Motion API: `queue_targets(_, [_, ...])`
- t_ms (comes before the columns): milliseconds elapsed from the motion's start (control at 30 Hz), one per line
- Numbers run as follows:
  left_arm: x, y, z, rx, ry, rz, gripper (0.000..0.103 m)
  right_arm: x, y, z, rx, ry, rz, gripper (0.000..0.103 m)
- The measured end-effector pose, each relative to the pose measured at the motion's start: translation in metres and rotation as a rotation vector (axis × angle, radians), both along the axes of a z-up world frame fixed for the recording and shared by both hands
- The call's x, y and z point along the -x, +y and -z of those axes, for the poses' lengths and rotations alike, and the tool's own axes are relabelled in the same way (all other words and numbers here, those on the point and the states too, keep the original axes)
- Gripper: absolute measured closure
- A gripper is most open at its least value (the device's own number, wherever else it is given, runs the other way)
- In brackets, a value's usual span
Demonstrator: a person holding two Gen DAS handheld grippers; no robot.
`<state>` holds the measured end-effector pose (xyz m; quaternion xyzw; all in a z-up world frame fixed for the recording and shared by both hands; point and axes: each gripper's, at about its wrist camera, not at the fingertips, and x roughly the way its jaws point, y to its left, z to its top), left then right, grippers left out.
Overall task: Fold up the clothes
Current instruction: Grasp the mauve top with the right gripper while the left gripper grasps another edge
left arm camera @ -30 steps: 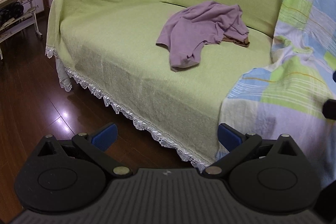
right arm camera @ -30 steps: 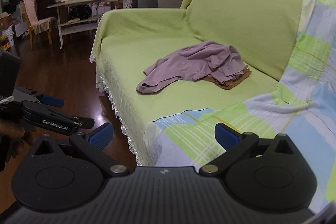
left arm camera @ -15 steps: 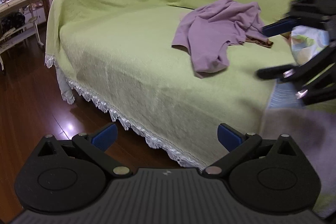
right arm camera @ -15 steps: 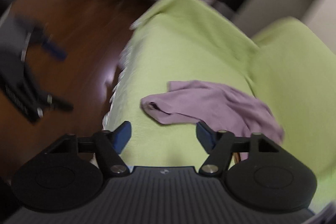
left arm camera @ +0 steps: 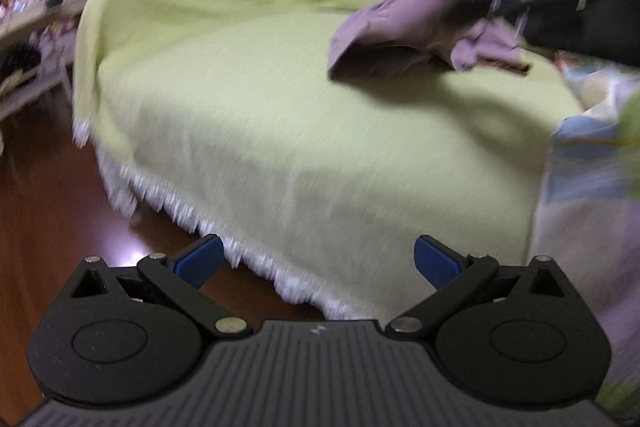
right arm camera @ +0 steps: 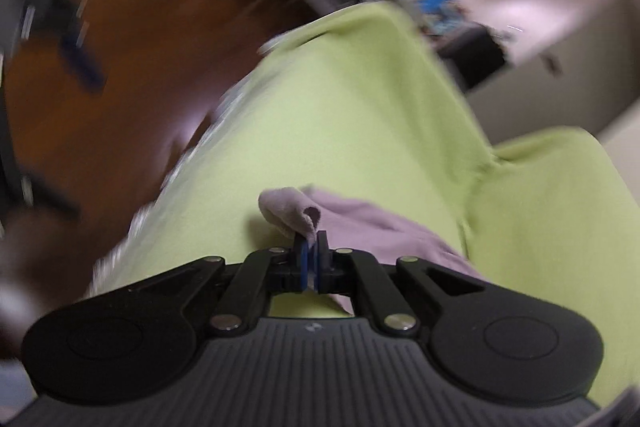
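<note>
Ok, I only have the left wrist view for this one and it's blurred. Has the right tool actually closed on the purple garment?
Observer: Yes. In the right wrist view the right tool is shut, with a fold of the purple garment pinched between its blue pads. Its jaws have just been closing.
Operator: Which part is it holding?
Observer: A rolled edge at one end of the garment, which sticks up above the pads. The rest trails back over the green sofa cover.
</note>
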<state>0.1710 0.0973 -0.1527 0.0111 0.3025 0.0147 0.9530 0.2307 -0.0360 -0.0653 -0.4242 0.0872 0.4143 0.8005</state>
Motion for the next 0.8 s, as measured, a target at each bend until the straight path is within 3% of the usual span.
queue_targets(133, [-0.010, -0.032, -0.025, -0.086, -0.115, 0.101, 0.001, 0.001, -0.048, -0.056, -0.145, 0.082, 0.078, 0.103])
queue_targets(333, [-0.022, -0.085, -0.064, -0.120, -0.230, 0.274, 0.002, 0.013, -0.116, -0.138, -0.328, 0.182, 0.152, 0.103])
queue_targets(600, [-0.016, -0.123, -0.091, -0.016, -0.229, 0.357, 0.009, 0.037, -0.150, -0.214, -0.408, 0.166, 0.150, 0.103])
queue_targets(733, [-0.009, -0.139, -0.092, -0.033, -0.172, 0.412, 0.059, 0.053, -0.160, -0.235, -0.419, 0.142, 0.153, 0.103])
queue_targets(767, [-0.008, -0.141, -0.092, -0.042, -0.162, 0.420, 0.089, 0.057, -0.161, -0.239, -0.422, 0.135, 0.155, 0.103])
queue_targets(800, [-0.003, -0.140, -0.092, -0.067, -0.152, 0.422, 0.103, 0.058, -0.164, -0.240, -0.425, 0.127, 0.160, 0.103])
